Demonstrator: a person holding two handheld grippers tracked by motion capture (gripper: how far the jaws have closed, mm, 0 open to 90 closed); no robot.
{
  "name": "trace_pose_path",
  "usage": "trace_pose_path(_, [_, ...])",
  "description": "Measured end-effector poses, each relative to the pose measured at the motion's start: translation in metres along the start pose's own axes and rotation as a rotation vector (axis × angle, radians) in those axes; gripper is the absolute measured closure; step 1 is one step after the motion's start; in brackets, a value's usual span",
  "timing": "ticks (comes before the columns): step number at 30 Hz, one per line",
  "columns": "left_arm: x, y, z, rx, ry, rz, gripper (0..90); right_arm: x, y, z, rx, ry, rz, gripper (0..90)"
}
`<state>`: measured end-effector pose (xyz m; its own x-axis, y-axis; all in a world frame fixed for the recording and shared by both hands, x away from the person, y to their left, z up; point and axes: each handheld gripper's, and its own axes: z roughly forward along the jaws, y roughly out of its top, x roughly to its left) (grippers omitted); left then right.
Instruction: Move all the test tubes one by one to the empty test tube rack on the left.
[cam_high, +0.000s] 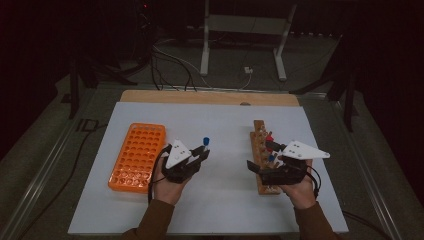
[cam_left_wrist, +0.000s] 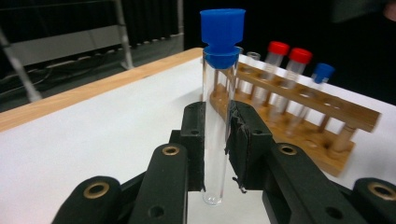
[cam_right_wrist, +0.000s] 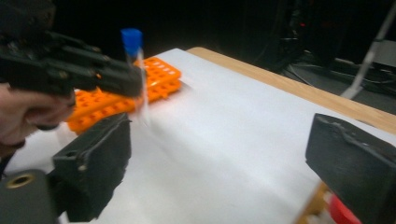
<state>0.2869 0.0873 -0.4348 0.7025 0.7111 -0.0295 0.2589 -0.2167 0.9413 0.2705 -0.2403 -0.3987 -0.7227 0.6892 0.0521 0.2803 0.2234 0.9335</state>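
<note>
Tube: a clear test tube (cam_left_wrist: 214, 135) with a blue cap (cam_left_wrist: 222, 35) stands upright between the pads of the left gripper (cam_left_wrist: 215, 140), clamped at its lower half, its round bottom hanging free above the white tabletop (cam_left_wrist: 93, 140).
Left gripper: clenched on the test tube; in the high view it (cam_high: 199, 152) sits left of centre, just right of the orange rack (cam_high: 137, 155), with the blue cap at its far tip.
Right gripper: released, jaws wide apart with nothing between them; in the high view it (cam_high: 260, 167) hovers over the near end of the wooden rack (cam_high: 260, 145).
Wooden rack: on the right of the tabletop, running near to far, holding two red-capped tubes (cam_left_wrist: 280, 70) and a blue-capped tube (cam_left_wrist: 320, 81).
Orange rack: on the left, its many holes showing no tubes.
Gap: the two grippers are well apart, with bare tabletop between them.
</note>
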Motion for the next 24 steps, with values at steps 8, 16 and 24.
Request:
trace_pose_path(8, [0.037,-0.002,-0.018,-0.04,0.082,-0.052,76.7,-0.008,-0.013,-0.013,-0.015,-0.063,0.005,2.0])
trace_pose_path(16, [0.067,-0.006,-0.034,-0.031,0.164,-0.078,76.7,-0.011,-0.017,-0.019,-0.023,-0.075,0.014,1.9])
trace_pose_path(24, [0.093,-0.02,-0.041,0.019,0.249,-0.115,76.7,-0.011,-0.018,-0.019,-0.022,-0.068,0.016,2.0])
